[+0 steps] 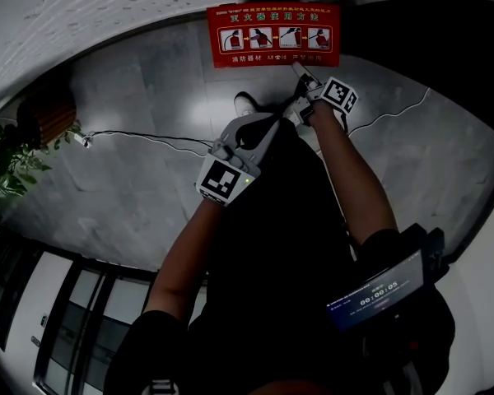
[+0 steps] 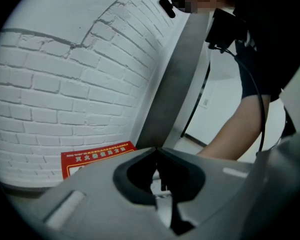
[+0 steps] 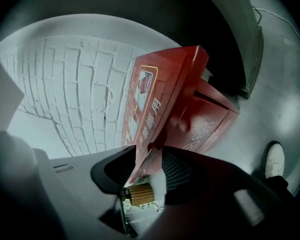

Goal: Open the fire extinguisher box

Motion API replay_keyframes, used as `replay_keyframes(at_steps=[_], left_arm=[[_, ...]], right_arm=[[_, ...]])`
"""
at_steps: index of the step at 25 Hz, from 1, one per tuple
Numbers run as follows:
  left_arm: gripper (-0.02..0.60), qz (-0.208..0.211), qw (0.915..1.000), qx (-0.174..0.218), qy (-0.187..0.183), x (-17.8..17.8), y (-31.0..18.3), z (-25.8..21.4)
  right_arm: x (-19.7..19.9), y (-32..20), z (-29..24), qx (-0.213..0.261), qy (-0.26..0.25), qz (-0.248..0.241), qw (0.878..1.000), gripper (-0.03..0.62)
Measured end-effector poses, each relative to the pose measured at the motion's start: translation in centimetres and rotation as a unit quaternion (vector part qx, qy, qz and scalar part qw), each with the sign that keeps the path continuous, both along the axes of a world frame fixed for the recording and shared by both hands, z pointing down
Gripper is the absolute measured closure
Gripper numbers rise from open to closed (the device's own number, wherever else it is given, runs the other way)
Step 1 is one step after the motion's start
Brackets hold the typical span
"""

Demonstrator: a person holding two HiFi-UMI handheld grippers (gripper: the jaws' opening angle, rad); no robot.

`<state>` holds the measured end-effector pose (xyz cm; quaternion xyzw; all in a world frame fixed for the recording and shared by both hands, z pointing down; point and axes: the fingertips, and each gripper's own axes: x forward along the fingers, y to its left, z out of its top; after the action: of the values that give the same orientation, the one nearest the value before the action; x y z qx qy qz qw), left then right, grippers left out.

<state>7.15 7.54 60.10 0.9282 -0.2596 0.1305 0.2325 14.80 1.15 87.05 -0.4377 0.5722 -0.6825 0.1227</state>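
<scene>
Grey concrete floor [image 1: 132,188] spreads under me, and a white brick wall [image 2: 55,94] stands at its far edge. Closest to me, a small lit screen [image 1: 377,290] hangs at my chest. Just beyond it my left tongs [image 2: 157,151] hang in front of my body above the floor. Their jaws are drawn together until the tips meet, with nothing between them, and they are well apart from the box.

My white shoe [image 1: 245,103] shows on the floor past them. My right arm reaches farther out, and my right tongs [image 3: 149,151] are at the fire extinguisher box [image 3: 210,119]. Their jaws stand partly apart, closed on the lower corner of the red lid [image 3: 160,94], one pad against each face of it. The lid is lifted off the body of the box and tilts up toward the wall, its printed label facing the bricks in the right gripper view. The open red body sits below and behind it on the floor, at the foot of the wall.

Off to my left a thin cable [image 1: 140,137] runs across the concrete, and a leafy plant [image 1: 8,163] stands at the edge of the head view.
</scene>
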Motion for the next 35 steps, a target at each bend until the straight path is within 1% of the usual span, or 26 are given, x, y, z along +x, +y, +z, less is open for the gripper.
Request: replay_keyframes(at_steps=[2, 4, 8, 11, 15, 20, 23, 26, 27, 29, 30, 35], left_arm=[[0.580, 0.002, 1.0000, -0.004, -0.001, -0.1, 0.2, -0.1], [0.580, -0.001, 1.0000, -0.006, 0.001, -0.3, 0.2, -0.1], [0.580, -0.001, 1.0000, 0.000, 0.003, -0.6, 0.2, 0.0], [0.580, -0.001, 1.0000, -0.001, 0.004, -0.7, 0.2, -0.1], [0.580, -0.004, 1.0000, -0.007, 0.004, -0.7, -0.1, -0.8], [0.580, -0.004, 1.0000, 0.004, 0.006, -0.6, -1.1, -2.8], [0.580, -0.009, 0.9997, 0.023, 0.009, -1.0, -2.2, -3.5], [0.580, -0.014, 0.9995, 0.028, 0.006, -1.6, -3.1, -3.9], [0.581, -0.016, 0.9994, 0.028, 0.006, -1.8, -3.4, -4.1], [0.580, -0.021, 0.9993, 0.030, 0.004, -2.1, -3.8, -4.3], [0.580, -0.023, 0.9993, 0.031, 0.004, -2.2, -3.9, -4.5], [0.581, -0.030, 0.9993, 0.024, 0.000, -2.8, -4.1, -5.1]], right_arm=[[0.0, -0.3, 0.3, -0.008, -0.003, 0.003, 1.000, 0.439], [0.1, -0.3, 0.7, -0.014, -0.003, 0.002, 1.000, 0.459], [0.1, -0.2, 0.5, -0.012, 0.004, -0.004, 1.000, 0.465], [0.2, -0.3, -0.5, -0.006, 0.005, 0.001, 1.000, 0.473], [0.2, -0.4, -2.9, 0.011, -0.006, 0.009, 1.000, 0.485], [0.2, -1.6, -8.5, 0.031, -0.021, 0.007, 0.999, 0.494], [0.1, -3.8, -11.9, 0.069, -0.018, -0.009, 0.997, 0.496], [-0.1, -7.3, -15.2, 0.129, -0.010, -0.035, 0.991, 0.500], [0.0, -8.3, -15.8, 0.134, -0.005, -0.035, 0.990, 0.505], [0.7, -9.7, -16.2, 0.106, 0.010, -0.013, 0.994, 0.517], [1.0, -10.6, -16.4, 0.099, 0.014, -0.004, 0.995, 0.521], [1.3, -16.7, -18.8, 0.162, 0.007, -0.001, 0.987, 0.522]])
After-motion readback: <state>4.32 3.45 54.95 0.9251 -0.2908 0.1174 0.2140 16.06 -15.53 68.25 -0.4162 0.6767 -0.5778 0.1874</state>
